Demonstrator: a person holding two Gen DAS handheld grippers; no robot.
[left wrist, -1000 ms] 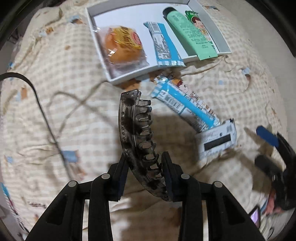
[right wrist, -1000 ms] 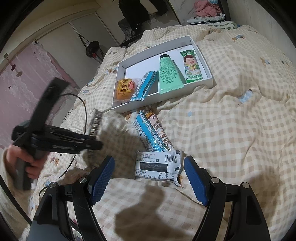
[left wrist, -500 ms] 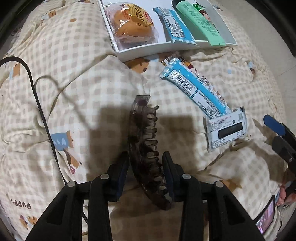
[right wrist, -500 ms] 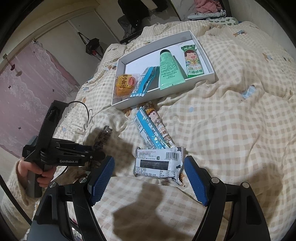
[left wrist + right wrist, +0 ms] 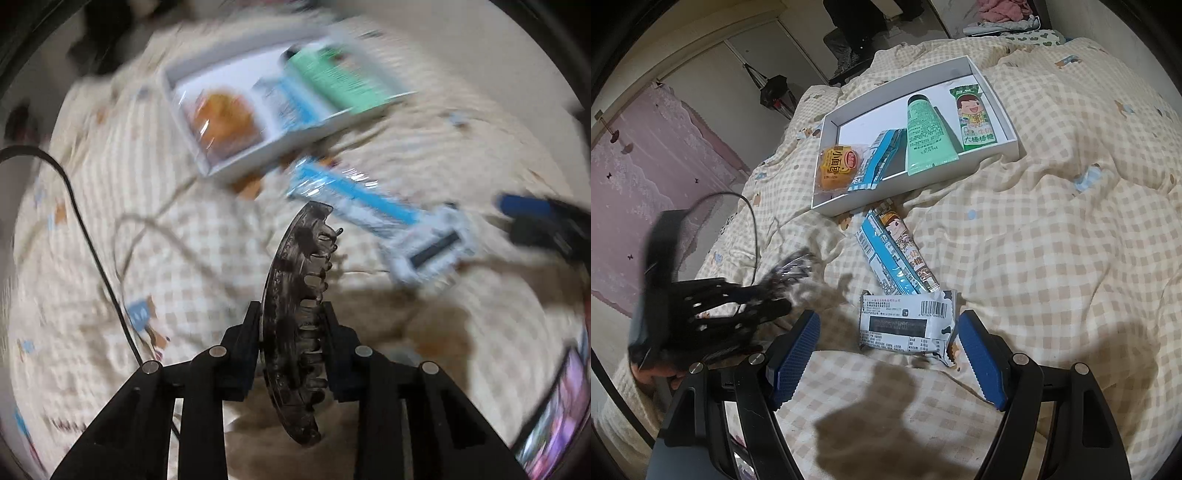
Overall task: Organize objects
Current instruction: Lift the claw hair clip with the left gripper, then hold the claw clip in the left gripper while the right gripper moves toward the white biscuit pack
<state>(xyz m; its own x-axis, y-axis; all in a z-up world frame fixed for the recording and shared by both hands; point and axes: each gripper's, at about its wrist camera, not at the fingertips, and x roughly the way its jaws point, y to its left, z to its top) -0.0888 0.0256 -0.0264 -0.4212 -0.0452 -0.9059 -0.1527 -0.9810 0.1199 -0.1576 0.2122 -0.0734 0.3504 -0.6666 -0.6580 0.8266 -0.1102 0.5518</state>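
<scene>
**A:** What is the left gripper doing?

**B:** It is clenched on a dark, curved hair claw clip. Its jaws have just been closing, and the clip is pinched between the black fingers near the middle of its length. The left wrist view is smeared with blur, but the grip itself reads clearly.

**A:** How does the clip lie relative to that gripper?

**B:** Its long axis runs nearly straight ahead along the fingers. One end sticks out well beyond the fingertips and the other points back toward the camera. The teeth face the gripper's right.

**A:** Where would the clip go?

**B:** My guess is the white tray, which lies ahead of the left gripper and a little to its left, well apart from it. It already holds a small orange bun, a blue packet and a green tube. The clip's far end points somewhat to the right of the tray, so the hand would probably need to carry it forward and leftward.

**A:** And the right gripper?

**B:** Released, with the blue pads spread wide and nothing pressed between them. A white barcode packet lies on the checked bedspread between and just ahead of the pads; I cannot tell if they touch it. A long blue snack packet lies beyond it, toward the tray.

**A:** Which hand is nearer the clip?

**B:** The left, since it is holding it.
</scene>
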